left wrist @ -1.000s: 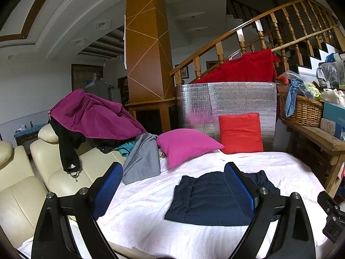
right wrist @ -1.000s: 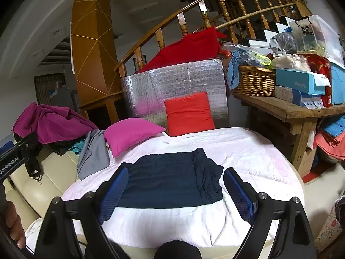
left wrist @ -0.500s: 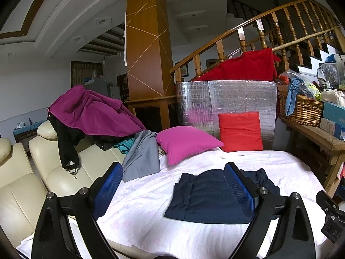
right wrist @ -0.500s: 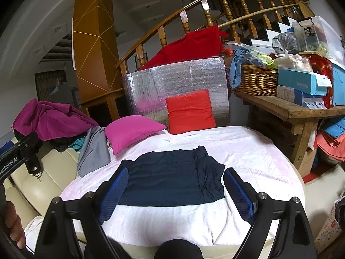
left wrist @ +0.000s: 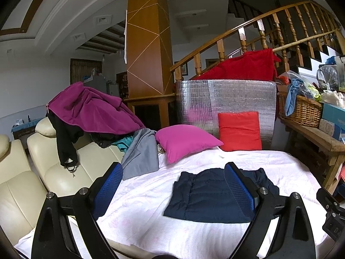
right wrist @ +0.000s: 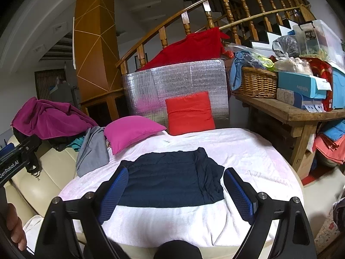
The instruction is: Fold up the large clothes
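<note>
A dark navy quilted garment [left wrist: 207, 196] [right wrist: 172, 179] lies folded into a flat rectangle on the white-covered round table [left wrist: 151, 194] [right wrist: 248, 155]. My left gripper [left wrist: 173, 172] hovers open above the table's near left side, nothing between its blue pads. My right gripper [right wrist: 175, 178] stands open too, held above the near edge with the navy garment seen between and beyond its fingers, not touching it. A pile of unfolded clothes sits on the cream sofa at the left: a magenta fleece [left wrist: 90, 110] [right wrist: 49, 118], a black garment [left wrist: 64, 142] and a grey garment [left wrist: 142, 153] [right wrist: 92, 151].
A pink cushion [left wrist: 185, 140] [right wrist: 131, 131] and a red cushion [left wrist: 239, 131] [right wrist: 189, 112] lie at the table's far side before a silver foil panel [left wrist: 226, 101]. A wooden bench [right wrist: 291, 112] with a wicker basket [right wrist: 256, 82] and boxes stands right. The other gripper's body [right wrist: 15, 159] shows far left.
Both views have shifted only slightly; the navy garment and the clothes pile have not moved, and both grippers stay open.
</note>
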### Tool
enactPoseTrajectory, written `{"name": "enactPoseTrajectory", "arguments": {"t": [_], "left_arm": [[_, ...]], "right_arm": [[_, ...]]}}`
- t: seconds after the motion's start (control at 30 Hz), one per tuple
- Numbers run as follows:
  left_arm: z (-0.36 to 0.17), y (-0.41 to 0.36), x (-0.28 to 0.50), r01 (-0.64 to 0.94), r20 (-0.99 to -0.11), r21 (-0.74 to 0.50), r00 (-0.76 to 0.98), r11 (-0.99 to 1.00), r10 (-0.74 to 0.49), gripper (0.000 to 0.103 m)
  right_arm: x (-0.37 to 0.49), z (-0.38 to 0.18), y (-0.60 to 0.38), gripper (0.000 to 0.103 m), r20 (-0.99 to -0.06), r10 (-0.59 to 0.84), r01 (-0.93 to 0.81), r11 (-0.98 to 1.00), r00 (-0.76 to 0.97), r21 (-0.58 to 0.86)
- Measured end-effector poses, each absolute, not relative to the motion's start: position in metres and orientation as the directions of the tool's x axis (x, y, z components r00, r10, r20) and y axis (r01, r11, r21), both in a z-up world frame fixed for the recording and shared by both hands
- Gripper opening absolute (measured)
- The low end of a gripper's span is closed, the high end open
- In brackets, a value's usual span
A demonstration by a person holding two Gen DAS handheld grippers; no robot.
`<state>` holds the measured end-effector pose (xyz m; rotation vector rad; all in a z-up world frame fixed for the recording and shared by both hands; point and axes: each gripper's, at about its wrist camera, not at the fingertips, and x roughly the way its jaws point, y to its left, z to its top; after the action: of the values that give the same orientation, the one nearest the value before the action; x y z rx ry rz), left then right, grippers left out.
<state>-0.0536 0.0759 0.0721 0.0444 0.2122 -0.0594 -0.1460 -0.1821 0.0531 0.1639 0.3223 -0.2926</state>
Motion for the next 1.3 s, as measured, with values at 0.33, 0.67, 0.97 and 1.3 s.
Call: {"name": "enactPoseTrajectory", "arguments": {"t": [0.33, 0.67, 0.97, 1.3], "left_arm": [[0.067, 0.08, -0.045, 0.061, -0.225, 0.031, 0.973, 0.998, -0.052, 0.095], [0.059, 0.083, -0.026, 0.046, -0.258, 0.03, 0.965, 0.999, -0.036, 0.095], [0.055, 0.08, -0.007, 0.053, -0.266, 0.026, 0.963, 0.998, -0.044, 0.095], [0.046, 0.077, 0.025, 0.063, -0.296, 0.021, 0.954, 0.998, -0.054, 0.095]], "right_arm": [[-0.136, 0.057, -0.179, 0.092, -0.333, -0.266, 0.311, 0.946, 0.905, 0.089], [-0.112, 0.06, -0.176, 0.092, -0.339, -0.267, 0.308, 0.948, 0.902, 0.074], [-0.085, 0.052, -0.177, 0.092, -0.368, -0.273, 0.315, 0.947, 0.889, 0.057], [-0.051, 0.041, -0.181, 0.092, -0.403, -0.286, 0.333, 0.942, 0.869, 0.05]]}}
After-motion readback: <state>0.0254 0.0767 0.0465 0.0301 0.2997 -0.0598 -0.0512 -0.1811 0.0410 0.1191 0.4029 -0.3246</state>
